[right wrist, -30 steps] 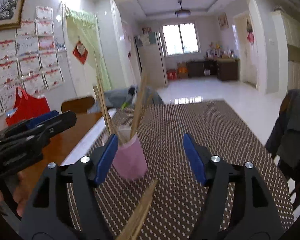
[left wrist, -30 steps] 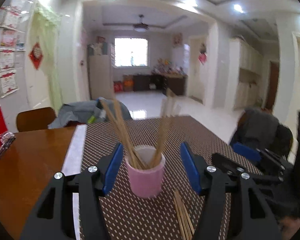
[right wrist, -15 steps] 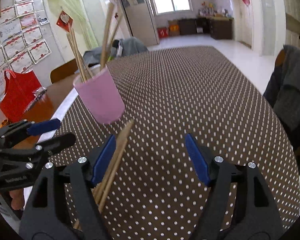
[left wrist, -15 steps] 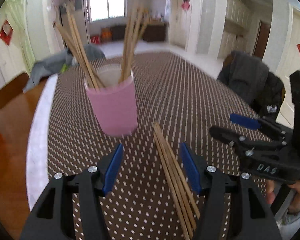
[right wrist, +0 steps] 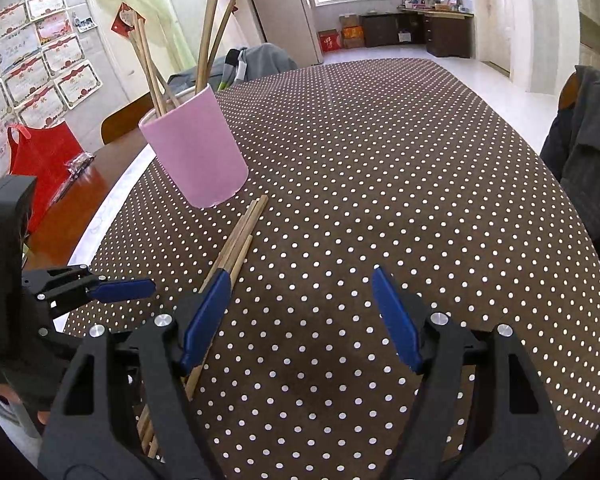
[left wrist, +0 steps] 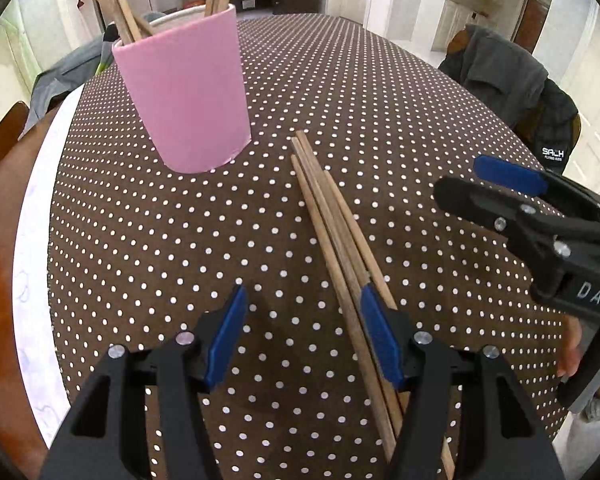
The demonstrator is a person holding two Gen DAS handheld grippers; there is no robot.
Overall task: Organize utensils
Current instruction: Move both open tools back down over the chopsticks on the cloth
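Observation:
A pink cup holds several wooden chopsticks upright on the brown dotted tablecloth. Beside it several loose chopsticks lie in a bundle on the cloth. My left gripper hovers low over the cloth, open and empty, its right finger just over the bundle. My right gripper is open too, with nothing between its jaws; the bundle passes under its left finger. Each gripper shows in the other's view, the right gripper and the left gripper.
A white table edge and bare wood lie left of the cloth. A red bag stands on the wood. A chair with a dark jacket stands at the right. A hand holds the right gripper.
Both grippers have sunk toward the table and tipped downward. The cup has slid up in both views and the loose chopsticks now lie at the fingertips.

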